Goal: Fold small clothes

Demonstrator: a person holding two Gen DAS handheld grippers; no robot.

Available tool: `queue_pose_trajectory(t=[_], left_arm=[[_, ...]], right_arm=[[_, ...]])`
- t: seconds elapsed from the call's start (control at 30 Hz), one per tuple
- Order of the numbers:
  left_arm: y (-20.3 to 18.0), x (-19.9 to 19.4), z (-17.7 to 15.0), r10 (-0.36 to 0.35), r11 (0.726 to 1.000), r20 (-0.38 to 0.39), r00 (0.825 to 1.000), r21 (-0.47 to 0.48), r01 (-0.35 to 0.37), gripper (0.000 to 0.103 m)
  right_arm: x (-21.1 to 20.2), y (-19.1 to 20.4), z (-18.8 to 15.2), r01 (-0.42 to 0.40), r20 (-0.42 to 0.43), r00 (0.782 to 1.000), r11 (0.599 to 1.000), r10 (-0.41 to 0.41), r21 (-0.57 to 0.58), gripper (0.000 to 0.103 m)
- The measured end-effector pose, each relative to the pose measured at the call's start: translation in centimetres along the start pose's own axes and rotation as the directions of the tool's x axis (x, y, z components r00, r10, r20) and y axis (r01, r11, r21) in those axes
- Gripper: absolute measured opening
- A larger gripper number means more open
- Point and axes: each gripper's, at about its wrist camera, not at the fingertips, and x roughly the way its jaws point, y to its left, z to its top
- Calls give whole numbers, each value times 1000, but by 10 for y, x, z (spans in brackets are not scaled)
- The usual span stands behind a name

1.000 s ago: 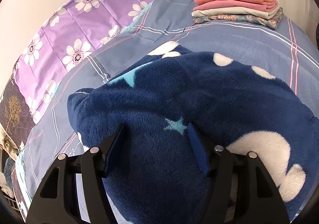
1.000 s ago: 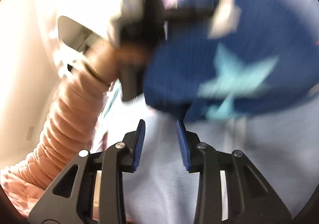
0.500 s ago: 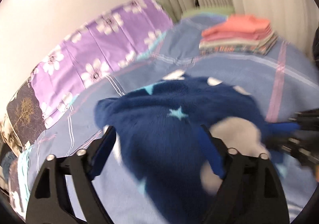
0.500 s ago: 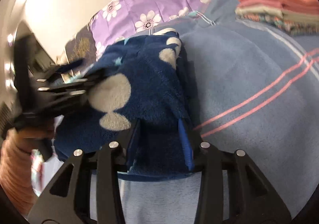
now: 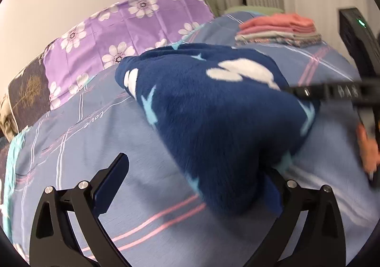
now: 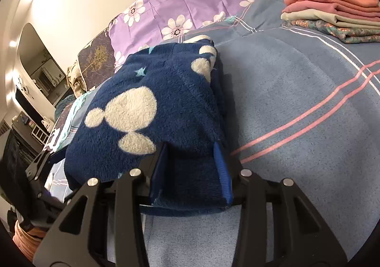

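Right wrist view looks along the right gripper [image 6: 190, 172], whose blue pads sit on either side of a thick fold of the navy fleece garment [image 6: 147, 110]; the plush bulges between them and fills the gap, so I judge it clamped there, though the jaws are easing apart a little; that hold seems meant to keep the near edge pinned while the other side is let go. Seen from the left wrist, the left gripper [image 5: 192, 186] has its jaws spreading to nearly their widest; its left pad stands clear over the blue striped bedspread [image 5: 83, 148], while its right finger is hidden behind the fleece, so the cloth lies against that side without being pinched. The garment itself rests in a folded heap on the bedspread, between the two tools, patterned with white mouse-head shapes and pale stars. Well apart, towards the far end, sits a stack of folded clothes [image 6: 332, 12], probably the finished pile. Beside the bed's far edge lies a purple floral cover [image 5: 123, 29]. Only one word is legible: "love", printed upside down on the bedspread; no brand or label shows.
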Motion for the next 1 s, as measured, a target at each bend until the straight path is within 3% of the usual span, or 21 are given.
queue_pose_trajectory(t=[0.13, 0.2, 0.33, 0.4, 0.53, 0.73, 0.83, 1.0], left_arm=[[-33, 1, 3, 41, 986, 24, 999, 161, -45, 100], [-37, -1, -2, 53, 979, 22, 998, 198, -56, 100], [-27, -5, -11, -24, 987, -30, 999, 156, 28, 100], [-20, 1, -10, 45, 989, -27, 999, 144, -40, 100], [-7, 10, -1, 49, 999, -47, 998, 17, -49, 100], [-35, 19, 12, 202, 972, 30, 979, 113, -204, 100], [-24, 15, 10, 264, 960, 45, 963, 84, -267, 100], [-11, 10, -9, 273, 959, 1, 962, 80, -272, 100]], right_arm=[[0, -1, 1, -4, -1, 1000, 1000, 4, 5, 41], [-1, 0, 1, -2, 0, 1000, 1000, 2, 2, 41], [-1, -1, 1, -5, 1, 1000, 1000, 5, 3, 41], [-1, -1, 1, -7, 2, 1000, 1000, 7, 4, 41], [-2, -1, 0, -8, 4, 1000, 1000, 8, 3, 41], [-3, -2, 0, -14, 4, 1000, 1000, 14, 7, 41], [-3, -1, -1, -14, 3, 1000, 1000, 14, 4, 41], [-5, 9, -4, 2, -4, 1000, 999, -3, -48, 41]])
